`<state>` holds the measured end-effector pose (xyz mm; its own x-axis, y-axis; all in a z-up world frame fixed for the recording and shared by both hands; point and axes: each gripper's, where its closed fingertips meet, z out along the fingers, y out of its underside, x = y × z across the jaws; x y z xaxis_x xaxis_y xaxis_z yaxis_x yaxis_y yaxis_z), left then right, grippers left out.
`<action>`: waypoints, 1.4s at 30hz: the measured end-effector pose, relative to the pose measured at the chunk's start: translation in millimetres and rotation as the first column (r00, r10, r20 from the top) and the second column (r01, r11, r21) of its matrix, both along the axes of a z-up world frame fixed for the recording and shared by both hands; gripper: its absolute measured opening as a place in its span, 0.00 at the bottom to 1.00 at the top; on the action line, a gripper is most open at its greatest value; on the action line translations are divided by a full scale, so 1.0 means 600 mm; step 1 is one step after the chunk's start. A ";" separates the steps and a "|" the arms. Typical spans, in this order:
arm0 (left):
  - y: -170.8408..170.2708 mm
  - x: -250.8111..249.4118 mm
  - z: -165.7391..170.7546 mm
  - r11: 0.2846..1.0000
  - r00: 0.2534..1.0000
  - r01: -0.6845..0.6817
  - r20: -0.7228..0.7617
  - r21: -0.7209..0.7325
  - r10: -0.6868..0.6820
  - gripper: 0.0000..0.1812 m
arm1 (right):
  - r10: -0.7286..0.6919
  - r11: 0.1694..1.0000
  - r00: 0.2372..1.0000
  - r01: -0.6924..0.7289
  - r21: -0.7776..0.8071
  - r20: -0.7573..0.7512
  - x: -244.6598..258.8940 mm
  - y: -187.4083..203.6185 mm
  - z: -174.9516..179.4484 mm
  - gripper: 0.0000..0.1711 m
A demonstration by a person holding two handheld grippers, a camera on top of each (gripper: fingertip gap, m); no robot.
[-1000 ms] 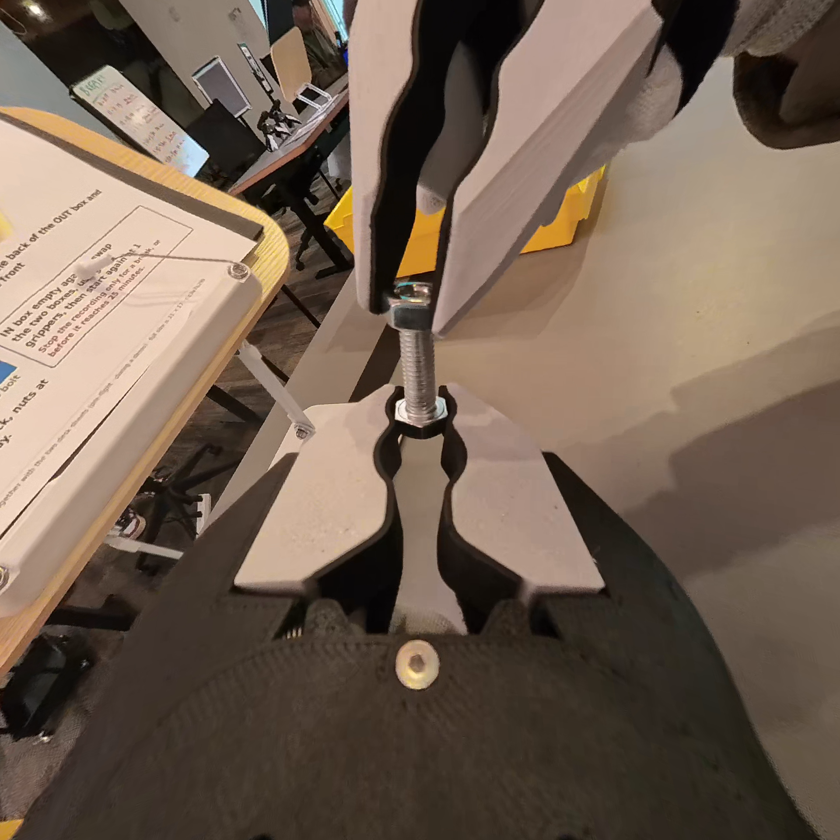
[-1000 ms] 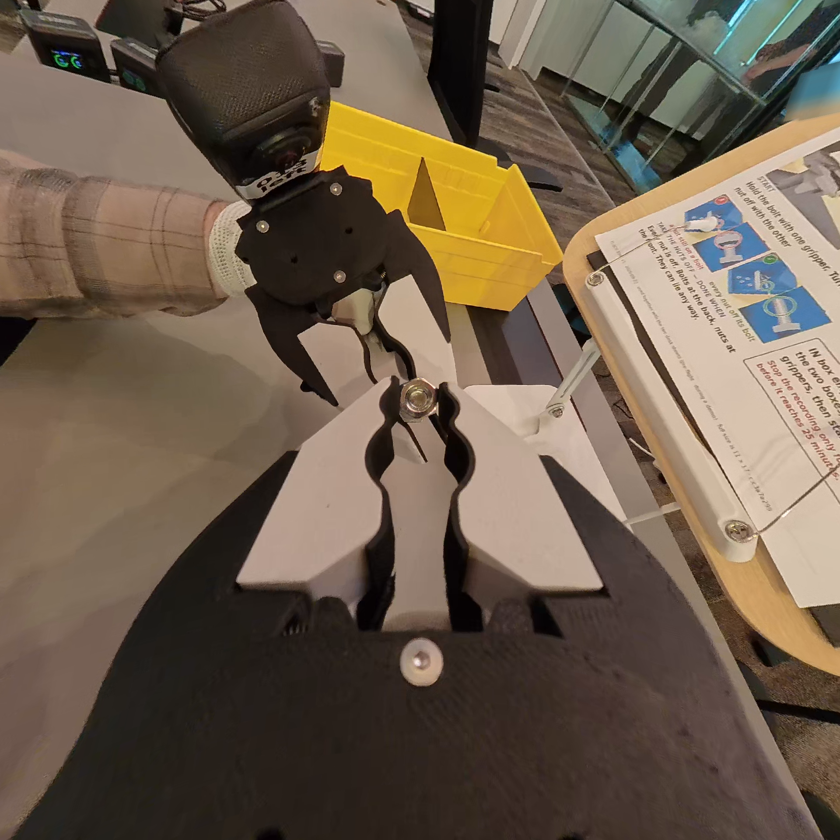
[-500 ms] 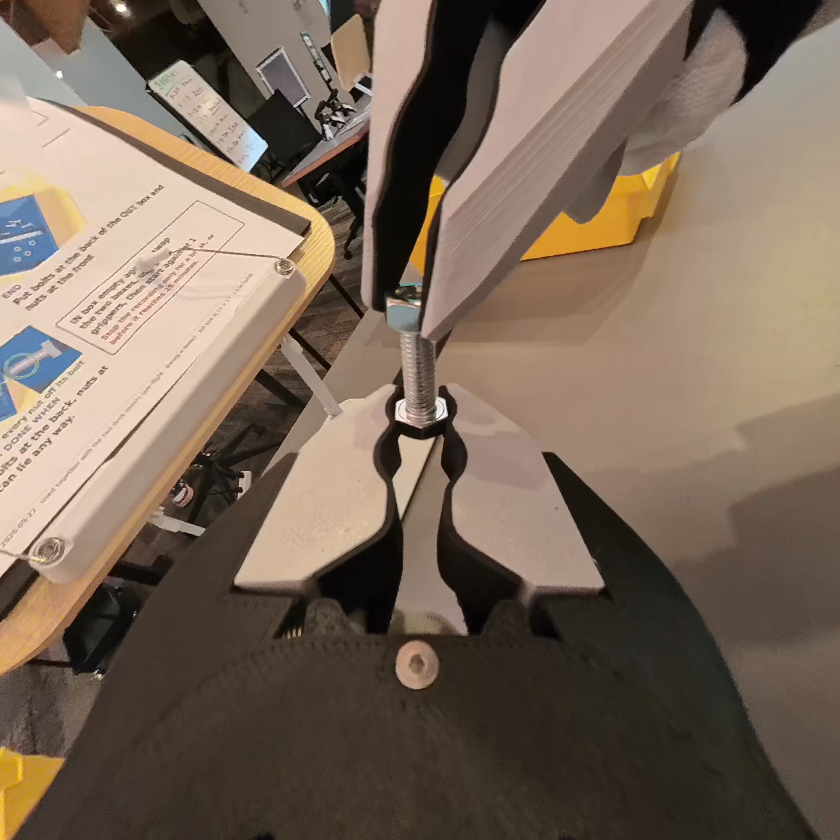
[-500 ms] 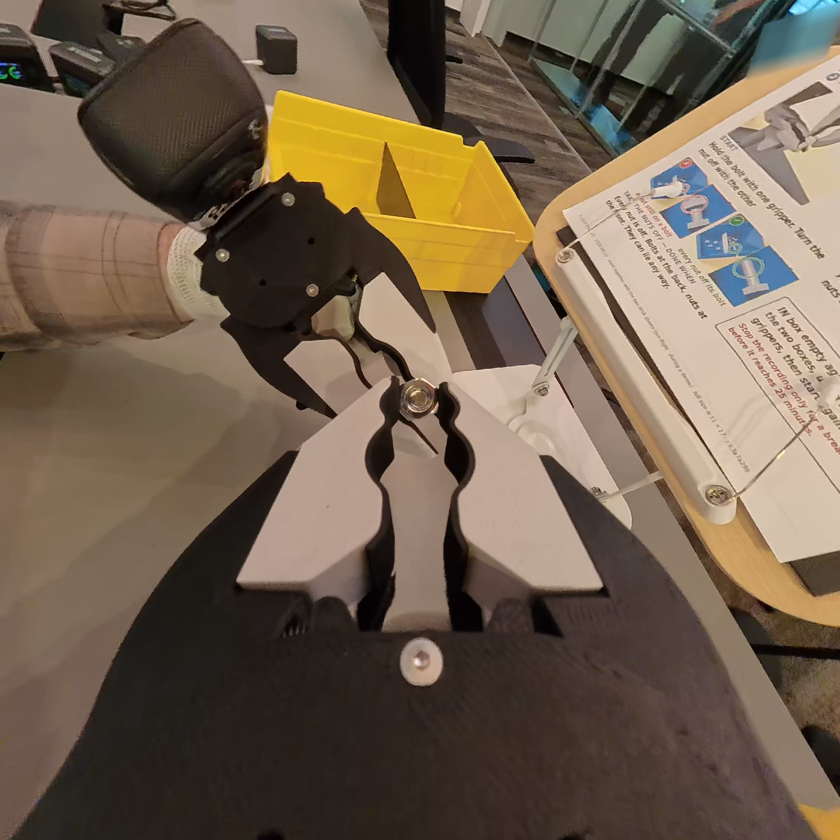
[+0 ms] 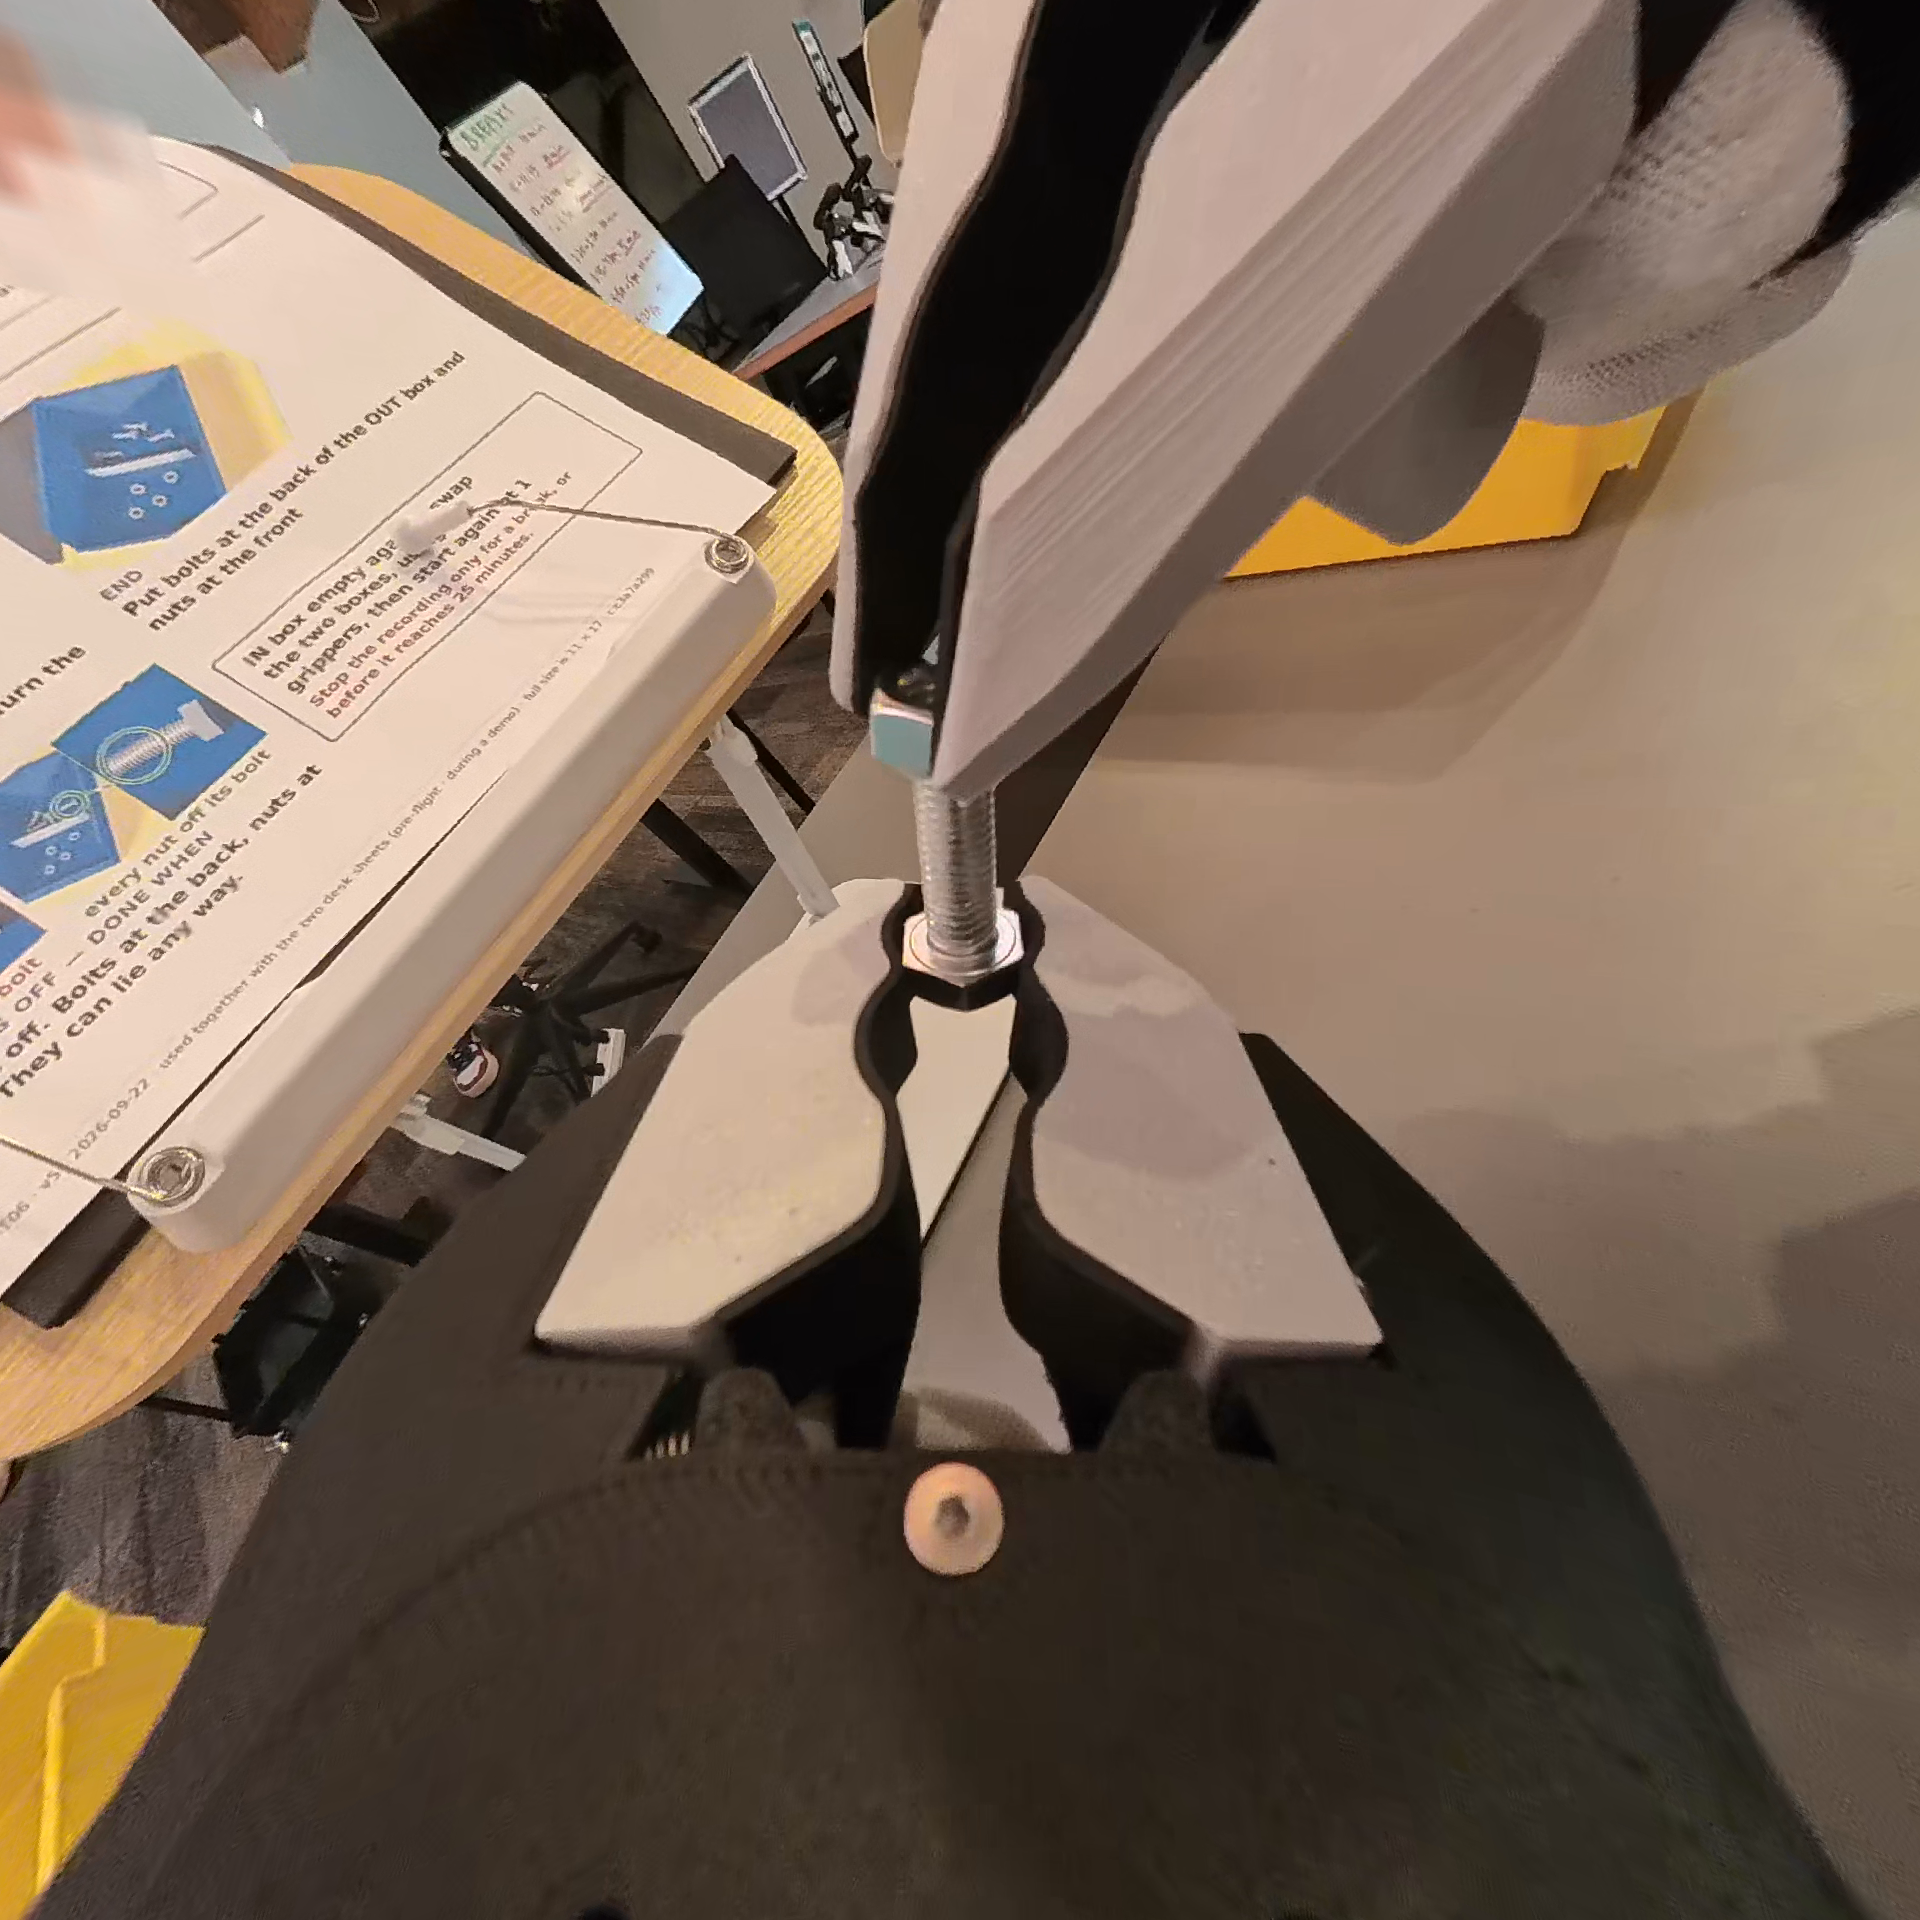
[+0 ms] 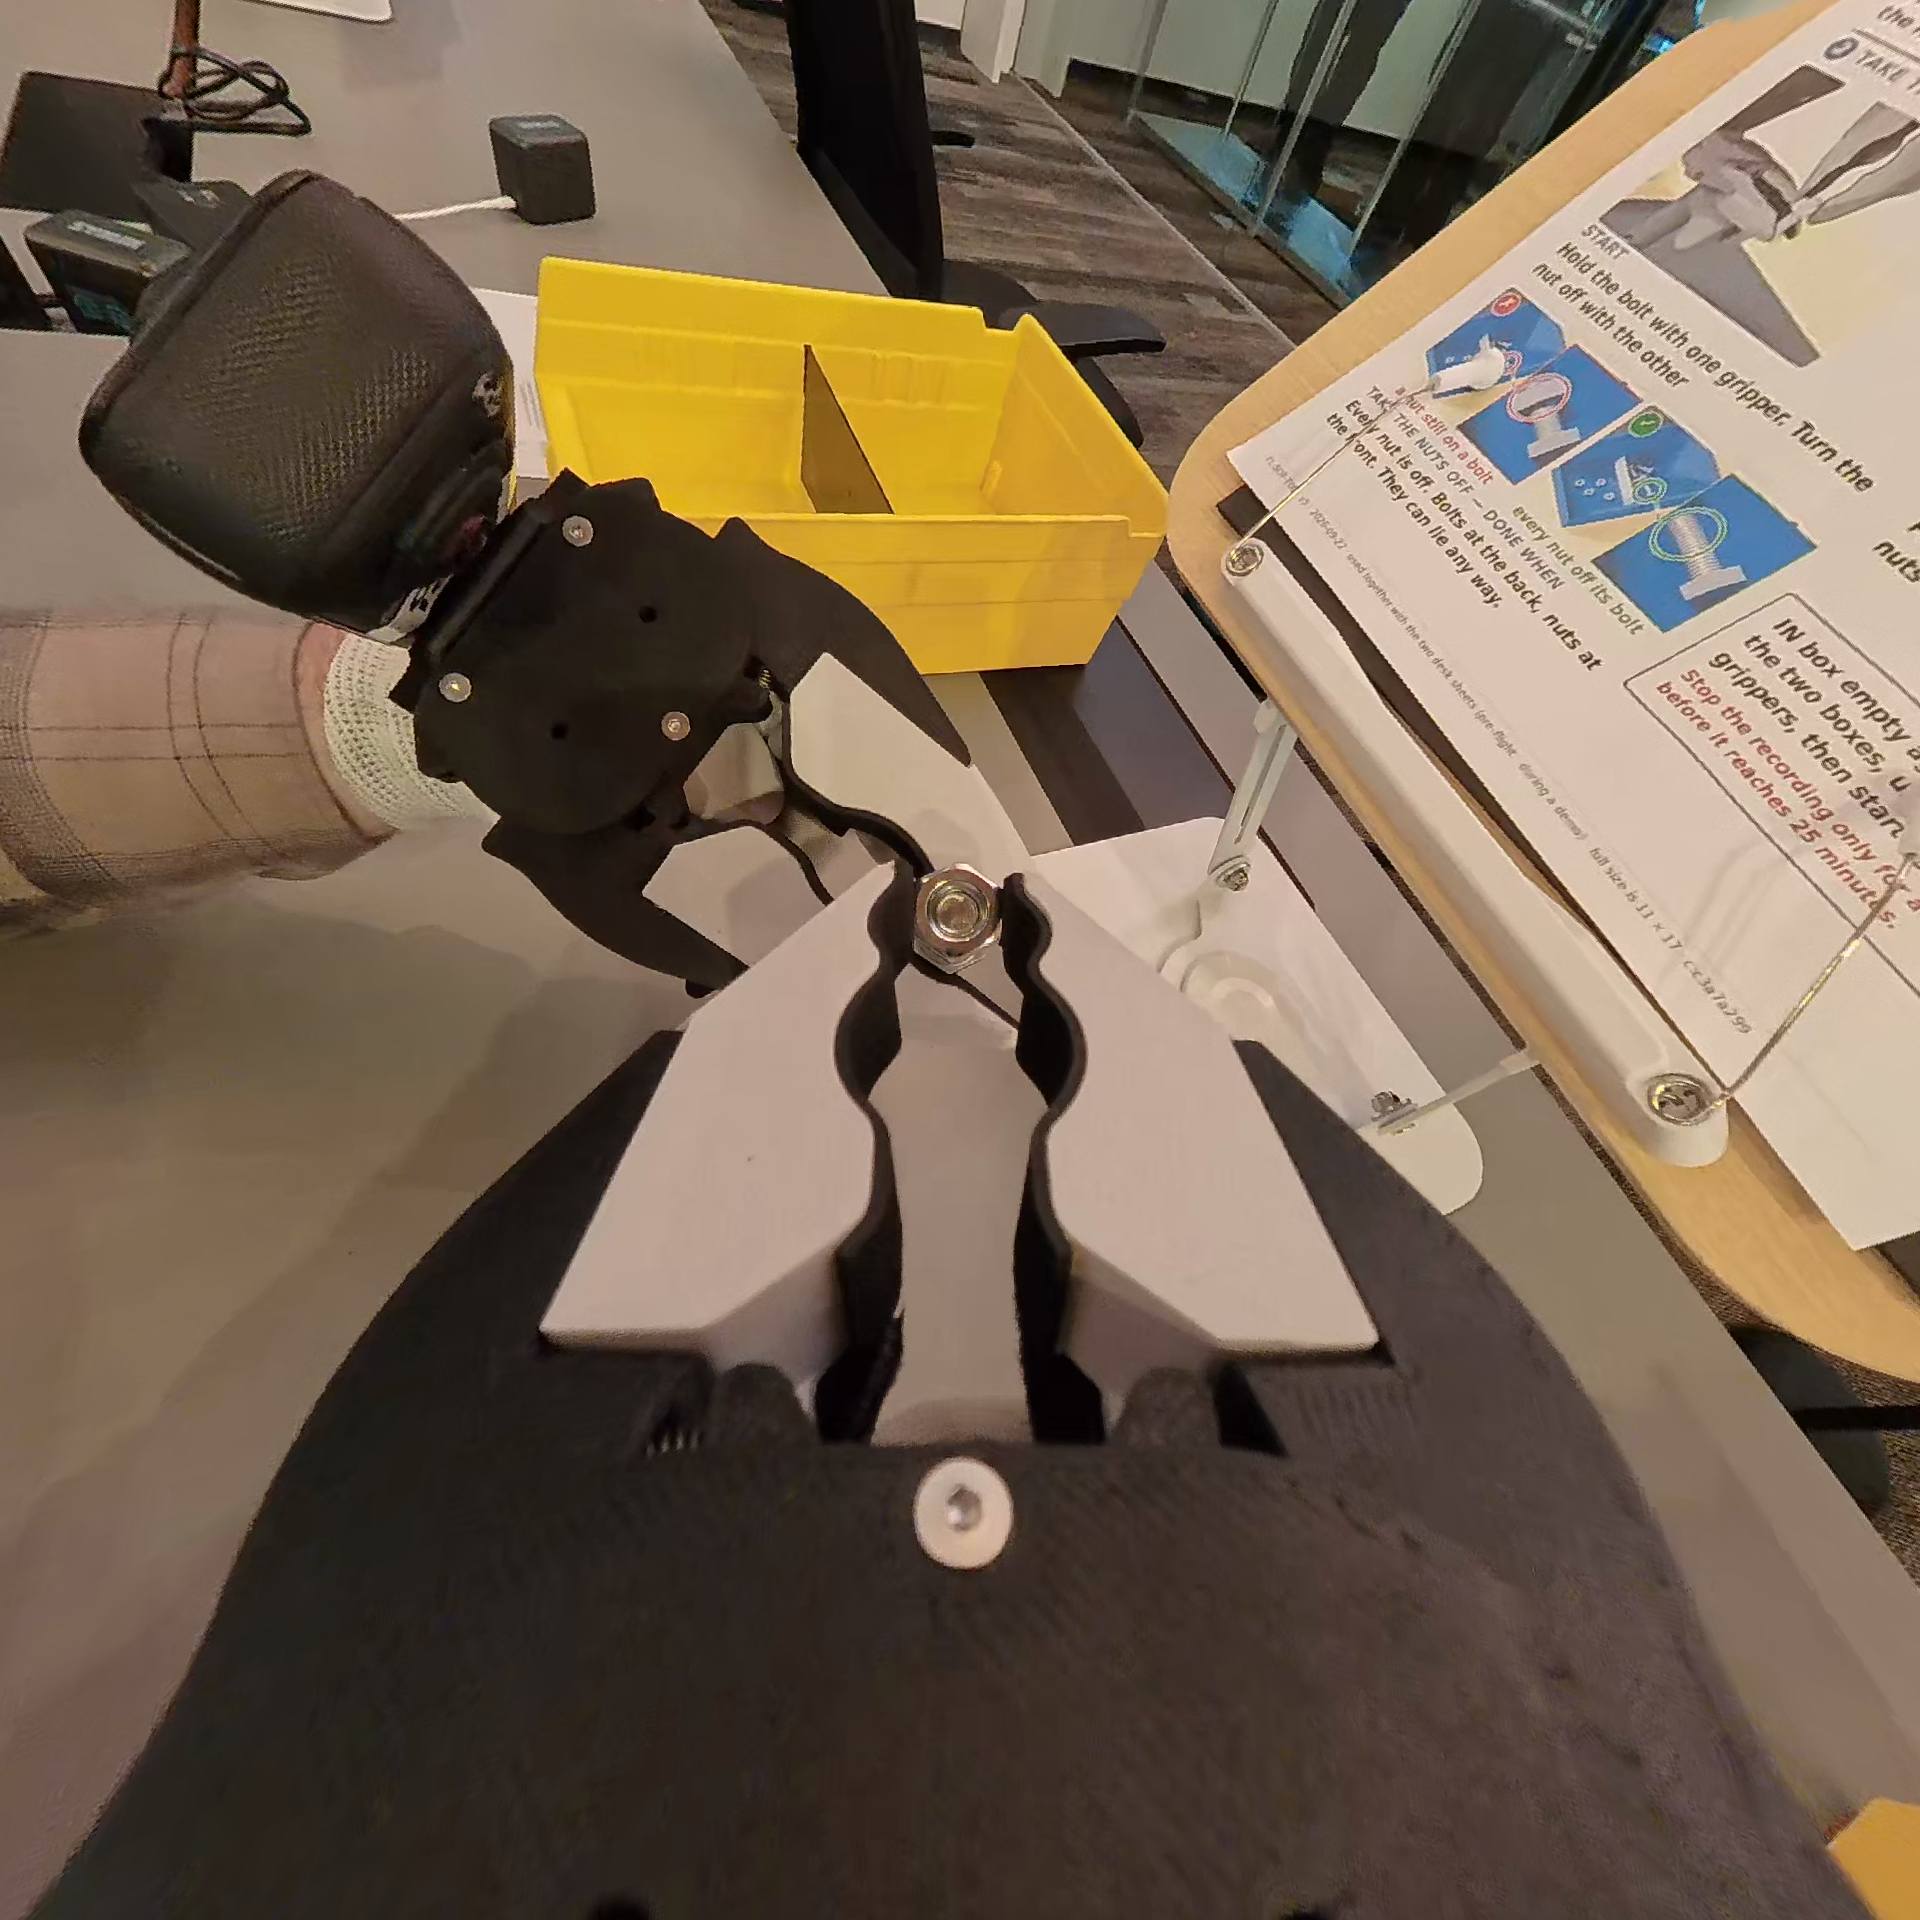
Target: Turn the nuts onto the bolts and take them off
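The left hand-held gripper (image 5: 964, 961) is clamped on a nut (image 5: 964, 948) threaded on a bolt (image 5: 954, 862). The right hand-held gripper (image 6: 956, 914) pinches the bolt's head above the grey table (image 5: 1507, 935). A yellow bin (image 6: 831, 457) and a tilted instruction sheet (image 6: 1662, 582) stand nearby.

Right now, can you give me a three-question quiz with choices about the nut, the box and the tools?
1. Where is the nut?
A. on the floor
B. between the left tool tips
C. on the paper

2. What colour is the box?
A. yellow
B. blue
C. red

3. What is the right tool doing?
A. open, holding nothing
B. shut on the bolt head
C. lying on the table

Answers:
1 B, the left wrist view shows the tips closed round the nut.
2 A, its walls are yellow.
3 B, its tips clamp the head at the bolt's far end.
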<state>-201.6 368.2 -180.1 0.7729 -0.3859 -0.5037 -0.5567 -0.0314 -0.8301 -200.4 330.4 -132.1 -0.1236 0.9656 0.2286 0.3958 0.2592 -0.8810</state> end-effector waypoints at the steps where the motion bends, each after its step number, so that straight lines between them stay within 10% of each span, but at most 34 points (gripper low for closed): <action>1: 0.000 -0.001 0.000 1.000 1.000 0.000 0.002 0.001 0.000 0.08 | 0.000 1.000 1.000 0.000 -0.001 0.000 -0.001 -0.001 0.000 0.09; 42: 0.027 -0.048 0.029 0.951 0.963 -0.267 0.064 0.157 0.260 0.08 | -0.201 0.978 0.977 0.204 0.042 -0.072 -0.038 0.020 0.018 0.09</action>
